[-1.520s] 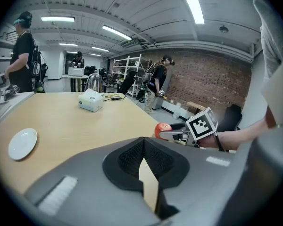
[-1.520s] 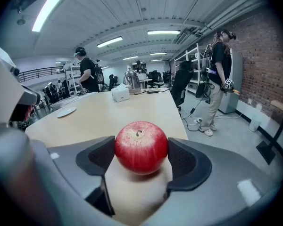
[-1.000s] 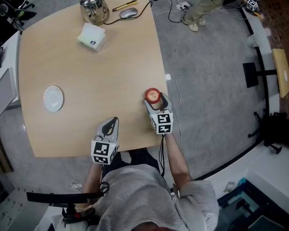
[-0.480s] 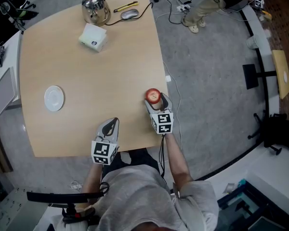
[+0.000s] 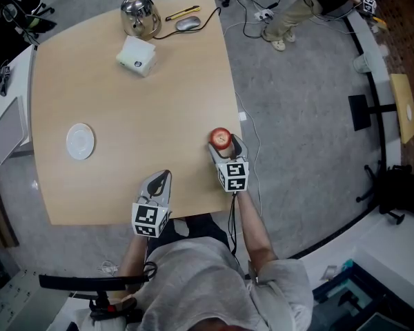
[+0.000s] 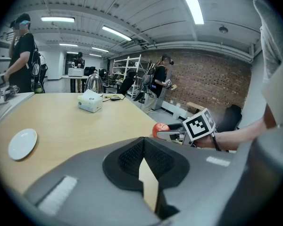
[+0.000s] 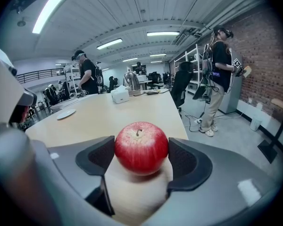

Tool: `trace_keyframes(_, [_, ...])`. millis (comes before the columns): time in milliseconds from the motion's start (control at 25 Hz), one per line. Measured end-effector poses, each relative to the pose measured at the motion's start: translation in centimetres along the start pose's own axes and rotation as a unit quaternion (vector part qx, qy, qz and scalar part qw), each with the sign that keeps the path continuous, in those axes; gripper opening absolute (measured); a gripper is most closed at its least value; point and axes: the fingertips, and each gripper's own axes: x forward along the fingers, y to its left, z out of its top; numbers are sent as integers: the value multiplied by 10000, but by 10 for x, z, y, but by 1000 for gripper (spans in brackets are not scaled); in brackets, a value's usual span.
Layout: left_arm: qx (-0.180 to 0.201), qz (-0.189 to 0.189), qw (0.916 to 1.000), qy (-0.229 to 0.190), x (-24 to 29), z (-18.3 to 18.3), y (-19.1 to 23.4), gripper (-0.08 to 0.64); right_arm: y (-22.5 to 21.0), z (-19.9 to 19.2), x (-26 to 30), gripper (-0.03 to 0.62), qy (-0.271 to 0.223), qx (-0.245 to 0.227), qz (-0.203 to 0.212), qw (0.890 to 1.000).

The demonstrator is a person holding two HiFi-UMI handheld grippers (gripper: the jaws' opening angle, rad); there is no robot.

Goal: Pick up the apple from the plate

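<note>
A red apple [image 7: 141,147] sits clamped between the pads of my right gripper [image 7: 141,155], just above the table near its right edge. The head view shows the same apple [image 5: 220,138] at the tip of my right gripper [image 5: 222,143]. The white plate [image 5: 80,141] lies bare far to the left on the wooden table [image 5: 145,109]; it also shows in the left gripper view as the plate [image 6: 22,143]. My left gripper [image 5: 159,182] rests shut and holds nothing at the table's near edge, its pads [image 6: 132,157] pressed together.
At the far end stand a metal kettle [image 5: 139,13], a white box [image 5: 136,55], a grey mouse [image 5: 188,23] and a yellow pen [image 5: 182,11]. A laptop [image 5: 9,130] sits on a side desk. Cables [image 5: 252,16] run over the floor; a person [image 5: 300,2] stands beyond.
Neither gripper has moved; the apple stays in the right one. The head view has shifted slightly, so the table items sit a little lower and further right.
</note>
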Motion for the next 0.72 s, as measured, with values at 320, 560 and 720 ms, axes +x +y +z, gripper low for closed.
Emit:
trace_keyframes(320, [27, -5, 10000, -61, -2, 1, 1, 18, 1, 0, 0, 364, -8, 131, 52, 9999])
trace_keyframes(560, [41, -40, 9999, -94, -6, 2, 1, 19, 2, 3, -3, 373, -43, 131, 9, 9999])
trace_keyframes(720, [71, -73, 9999, -110, -10, 2, -1, 20, 3, 6, -11, 374, -99, 138, -48, 9998])
